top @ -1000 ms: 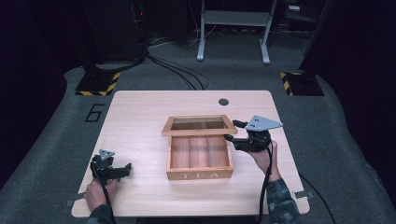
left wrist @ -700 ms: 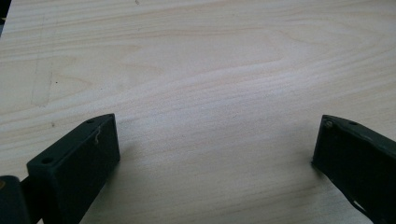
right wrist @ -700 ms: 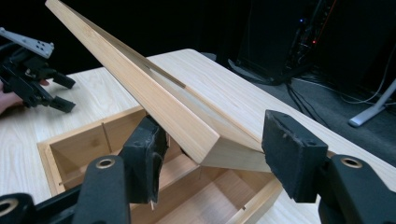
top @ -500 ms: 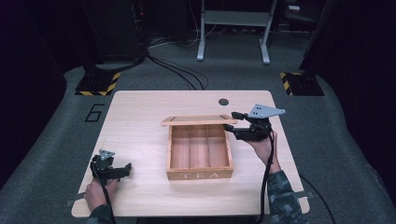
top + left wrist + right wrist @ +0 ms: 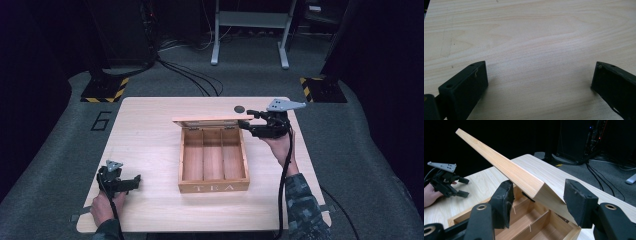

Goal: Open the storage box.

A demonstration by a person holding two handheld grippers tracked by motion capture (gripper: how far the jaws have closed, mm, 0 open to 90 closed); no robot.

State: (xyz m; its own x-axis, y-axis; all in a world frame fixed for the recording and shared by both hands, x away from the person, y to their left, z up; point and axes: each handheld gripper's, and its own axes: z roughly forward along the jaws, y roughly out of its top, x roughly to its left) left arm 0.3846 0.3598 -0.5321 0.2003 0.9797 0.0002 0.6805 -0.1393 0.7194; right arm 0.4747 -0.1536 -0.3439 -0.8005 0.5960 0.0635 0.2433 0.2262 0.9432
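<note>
The wooden tea box (image 5: 214,161) sits mid-worktop (image 5: 150,130), its lid (image 5: 506,167) raised at the far edge. Right gripper (image 5: 537,202) fingers straddle the lid's corner, one pad touching. Left gripper (image 5: 131,183) rests released near the front-left corner.

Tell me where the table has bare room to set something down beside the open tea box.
Widest bare patch: table left of the wooden box, between it and the left gripper. A bare strip runs along the near edge in front of the box. Crowded: right rear corner, where the right gripper straddles the raised lid beside a dark disc.
</note>
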